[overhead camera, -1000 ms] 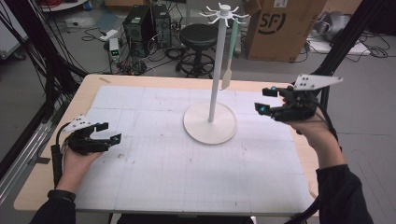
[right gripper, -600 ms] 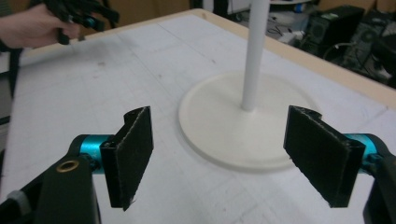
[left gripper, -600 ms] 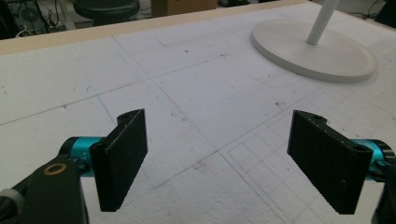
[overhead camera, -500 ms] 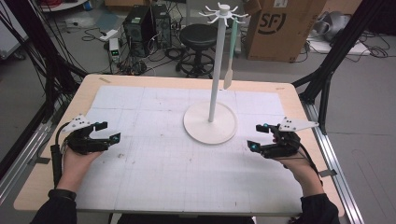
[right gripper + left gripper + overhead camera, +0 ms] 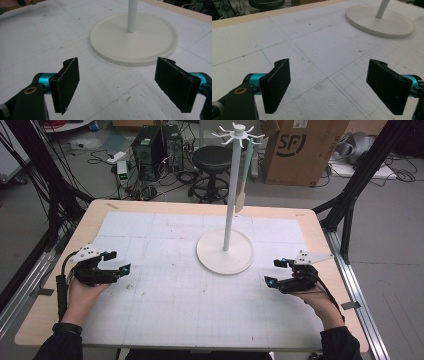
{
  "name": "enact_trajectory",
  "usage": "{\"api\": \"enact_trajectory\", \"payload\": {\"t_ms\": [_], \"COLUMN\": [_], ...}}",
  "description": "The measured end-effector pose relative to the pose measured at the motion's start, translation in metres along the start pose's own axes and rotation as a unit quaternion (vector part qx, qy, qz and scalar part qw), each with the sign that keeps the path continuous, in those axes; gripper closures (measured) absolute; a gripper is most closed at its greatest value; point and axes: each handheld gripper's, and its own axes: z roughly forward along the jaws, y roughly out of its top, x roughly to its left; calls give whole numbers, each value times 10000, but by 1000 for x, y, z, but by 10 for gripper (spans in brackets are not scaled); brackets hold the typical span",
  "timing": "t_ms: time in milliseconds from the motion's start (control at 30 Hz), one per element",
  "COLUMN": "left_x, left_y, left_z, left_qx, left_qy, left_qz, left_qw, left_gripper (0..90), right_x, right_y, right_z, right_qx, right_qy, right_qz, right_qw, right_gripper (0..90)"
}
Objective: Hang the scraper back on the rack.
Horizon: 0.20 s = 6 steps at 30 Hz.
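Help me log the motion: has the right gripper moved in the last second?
Yes. The right gripper has come down and back toward the person, from level with the white stand pole to the mat nearer than its base.

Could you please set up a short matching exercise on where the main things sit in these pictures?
Things:
1. white stand with a round base
2. pale utensil with a green handle
3. left gripper
4. right gripper

Places:
A. hanging from a hook at the stand's top
B. open, at the table's left side
C. upright on the white mat, past the middle
D. open, at the table's right side

Pairs: 1-C, 2-A, 3-B, 4-D
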Motion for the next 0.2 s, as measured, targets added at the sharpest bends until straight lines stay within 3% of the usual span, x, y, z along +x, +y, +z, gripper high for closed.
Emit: {"api": "enact_trajectory", "payload": {"t_ms": [200], "left_x": [-1], "left_y": [0], "left_z": [2], "left_qx": [26], "left_qy": [-4], "left_qz": [41], "left_qw": [10000], "left_gripper": [203], "right_x": [-3], "right_y": [-4], "right_z": [2], "right_qx": [32], "right_qy": [-80], "right_qz": [92], "right_qw": [9999], "right_gripper": [190]}}
